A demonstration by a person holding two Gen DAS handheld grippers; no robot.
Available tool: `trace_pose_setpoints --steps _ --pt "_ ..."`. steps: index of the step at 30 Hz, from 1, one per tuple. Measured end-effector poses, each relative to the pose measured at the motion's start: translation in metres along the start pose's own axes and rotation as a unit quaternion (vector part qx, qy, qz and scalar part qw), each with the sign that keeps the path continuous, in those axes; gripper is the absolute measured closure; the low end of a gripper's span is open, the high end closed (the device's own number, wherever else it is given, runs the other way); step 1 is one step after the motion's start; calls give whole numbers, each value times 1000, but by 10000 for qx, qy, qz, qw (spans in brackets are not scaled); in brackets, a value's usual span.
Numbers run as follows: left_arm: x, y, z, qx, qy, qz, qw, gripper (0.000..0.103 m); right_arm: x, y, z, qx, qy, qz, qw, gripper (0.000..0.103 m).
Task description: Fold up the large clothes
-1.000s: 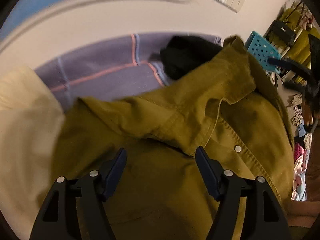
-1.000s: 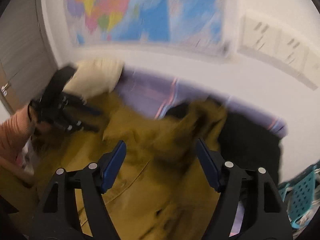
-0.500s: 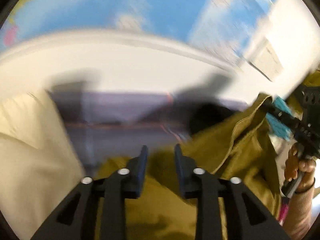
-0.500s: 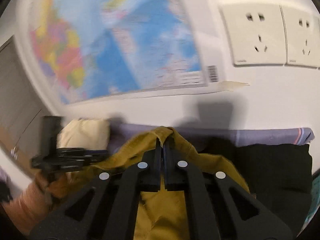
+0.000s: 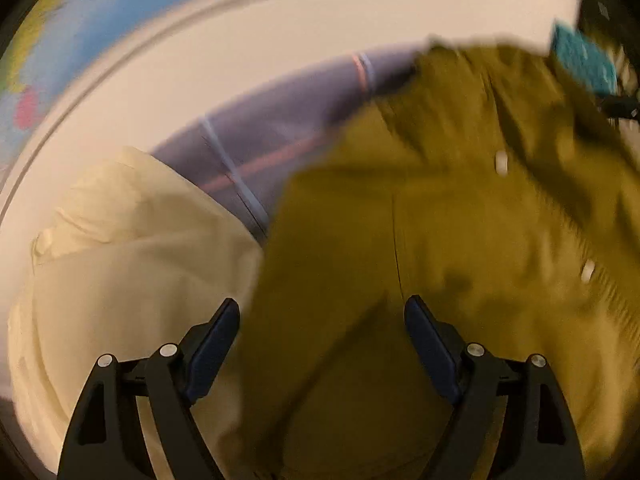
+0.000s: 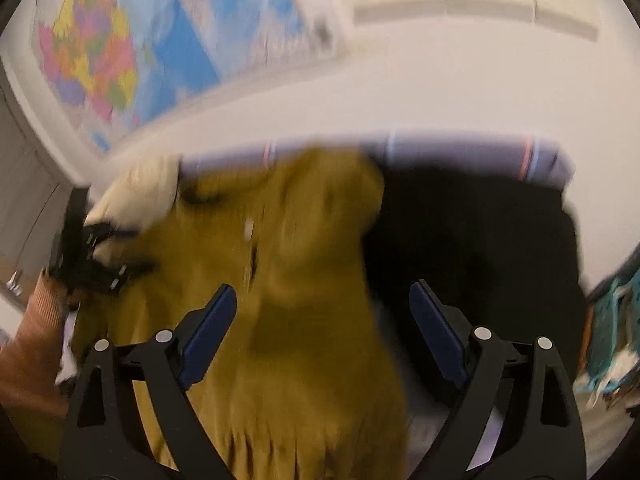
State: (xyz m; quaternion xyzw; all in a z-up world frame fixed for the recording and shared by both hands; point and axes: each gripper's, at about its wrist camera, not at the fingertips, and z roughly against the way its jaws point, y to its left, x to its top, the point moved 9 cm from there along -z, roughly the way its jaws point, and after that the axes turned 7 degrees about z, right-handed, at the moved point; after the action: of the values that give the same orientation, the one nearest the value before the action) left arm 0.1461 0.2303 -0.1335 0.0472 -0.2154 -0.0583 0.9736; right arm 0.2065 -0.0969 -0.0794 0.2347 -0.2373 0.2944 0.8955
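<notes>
An olive-green button shirt [image 5: 440,240] lies crumpled on a purple striped sheet [image 5: 280,132]. It also shows in the right wrist view [image 6: 288,300]. My left gripper [image 5: 322,332] is open and empty just above the shirt's left part. My right gripper [image 6: 322,320] is open and empty above the shirt's middle. The left gripper also shows at the left of the right wrist view [image 6: 100,268], beside the shirt's edge. Both views are blurred.
A cream garment [image 5: 120,260] lies left of the shirt and a black garment [image 6: 472,248] right of it. A wall with a map [image 6: 132,52] and sockets rises behind the sheet. A teal basket [image 5: 584,60] stands at the right.
Half a second ago both grippers were shut on the shirt and held it raised. Now both are open, lower, and the shirt has dropped onto the sheet.
</notes>
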Motion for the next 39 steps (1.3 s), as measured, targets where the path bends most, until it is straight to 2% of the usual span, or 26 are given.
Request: trace_pose_setpoints --steps 1,2,3,4,5,7,11,13,14,15,16,17,18,19,20,21,23,24,27,29,31,34,35,36,38,39 --pt "-2 -3 -2 80 13 -101 9999 27 -11 3 -7 -25 109 21 9999 24" --pt "-3 -4 -4 260 -1 -214 9994 45 -18 4 -11 20 156 5 9999 36" --pt "-1 -3 -3 325 -2 -161 9993 73 -20 9 -14 174 152 -58 9997 68" --pt "1 -1 -1 233 5 -17 9997 87 -21 13 -13 336 125 -129 9993 91" --pt "6 2 4 117 -66 192 9997 94 -15 18 -5 331 -42 -47 9994 97" --pt "21 15 24 217 -474 494 9974 96 4 27 23 448 -536 41 9976 100" --pt "43 35 54 304 -930 977 9904 99 49 14 99 191 -1762 -169 9840 101" --pt "64 60 75 1249 -1454 1105 9752 102 67 -10 114 -225 -2036 -369 9781 100" --pt "69 66 81 1359 -1578 1191 9708 102 69 -20 110 -436 -1993 -415 9781 100" --pt "73 71 84 1193 -1590 1380 9703 100 69 -33 101 -634 -1890 -541 9784 100" --pt "74 69 82 593 -1408 1556 9759 97 66 -49 91 -829 -1762 -698 9784 100" --pt "72 65 81 314 -1326 1568 9782 89 57 -65 71 -1109 -1460 -777 9800 99" --pt "67 59 84 212 -1338 1515 9791 79 43 -80 48 -1122 -1101 -989 9826 96" --pt "60 52 90 361 -1458 1251 9807 71 33 -89 37 -1129 -943 -1141 9825 93" --pt "51 46 94 421 -1487 1010 9828 48 18 -98 24 -1174 -760 -1269 9820 90" --pt "43 42 94 386 -1466 825 9850 31 6 -104 18 -1144 -690 -1405 9810 82" --pt "20 28 94 115 -1285 594 9899 30 -10 -108 20 -880 -827 -1727 9775 58" --pt "8 29 88 85 -1235 573 9907 29 -14 -106 22 -727 -870 -1815 9768 41" --pt "-21 30 80 -6 -965 655 9932 22 -30 -83 32 -390 -811 -1534 9841 32" --pt "-56 26 73 -483 -631 757 9940 22 -42 -66 38 -172 -810 -1334 9876 20" --pt "-82 18 68 -854 -402 824 9921 17 -63 -50 45 106 -706 -1262 9894 17" --pt "-108 2 60 -1021 -242 709 9919 17 -89 -32 54 317 -647 -1170 9905 16" --pt "-114 -1 56 -1047 -191 708 9918 21 -100 -25 57 408 -630 -1175 9902 16" --pt "-118 -6 51 -940 -156 679 9931 43 -109 -19 58 494 -578 -1170 9902 18" --pt "-119 -8 45 -672 -220 644 9954 62 -120 -10 61 625 -540 -1129 9902 47" --pt "-115 -7 49 -606 -304 708 9952 81 -122 -6 62 736 -539 -1157 9891 76"
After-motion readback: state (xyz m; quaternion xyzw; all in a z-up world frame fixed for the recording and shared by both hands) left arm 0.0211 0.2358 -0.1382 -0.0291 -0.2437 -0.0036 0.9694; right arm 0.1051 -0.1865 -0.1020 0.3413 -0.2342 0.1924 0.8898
